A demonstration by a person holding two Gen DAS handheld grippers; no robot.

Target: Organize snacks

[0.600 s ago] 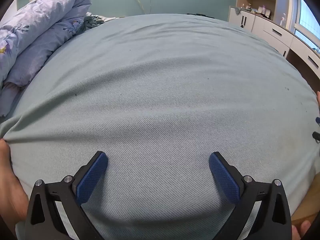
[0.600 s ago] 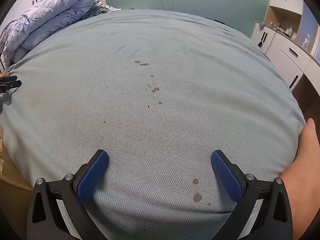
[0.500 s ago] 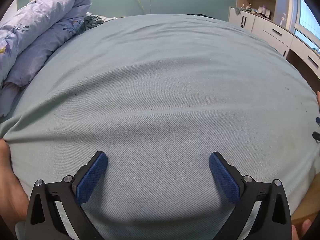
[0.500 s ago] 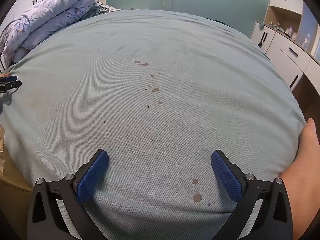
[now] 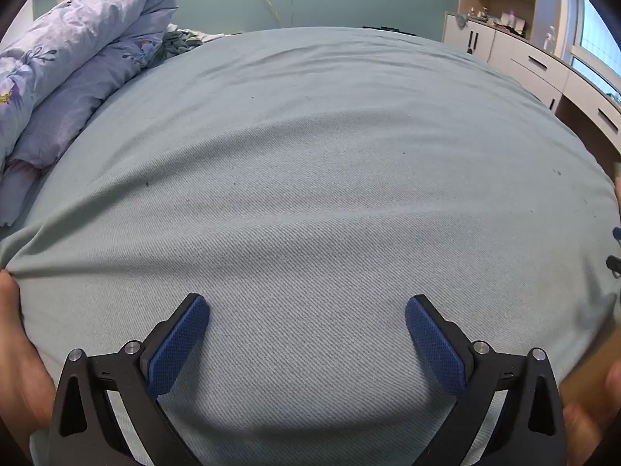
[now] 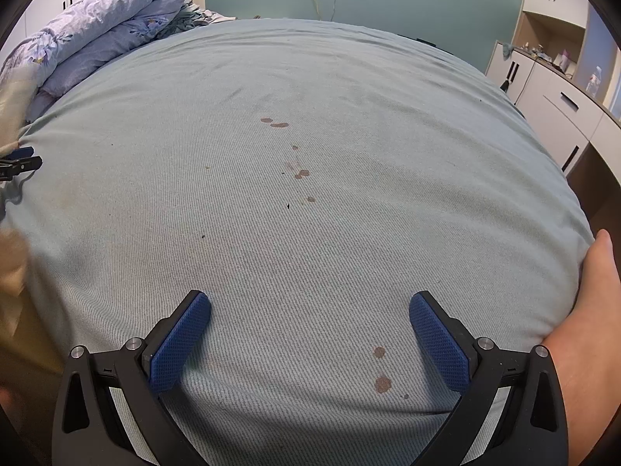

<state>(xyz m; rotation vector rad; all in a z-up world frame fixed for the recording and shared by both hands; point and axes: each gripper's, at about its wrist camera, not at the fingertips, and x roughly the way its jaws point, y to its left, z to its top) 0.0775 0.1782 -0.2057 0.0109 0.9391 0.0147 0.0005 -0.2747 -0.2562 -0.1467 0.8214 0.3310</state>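
Gaping wide, left claw (image 5: 306,306) and right claw (image 6: 309,306) hover over stained bedsheet (image 6: 310,233); quilt (image 6: 104,19) far-left.

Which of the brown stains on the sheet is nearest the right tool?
The larger of the two stains just inside the right tool's right-hand finger. The other lies just beyond it; the rest are scattered further up the sheet.

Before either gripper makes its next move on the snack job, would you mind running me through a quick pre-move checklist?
1. Left gripper jaws open, nothing between: ok.
2. Right gripper jaws open, nothing between: ok.
3. Snacks in view: not ok, none on the bed sheet.
4. Container for snacks: cannot tell; only a blurred tan shape at the edge.
5. Bed free of obstacles: ok; folded duvet lies at the far corner.
6. Sheet clean: not ok, brown stains.
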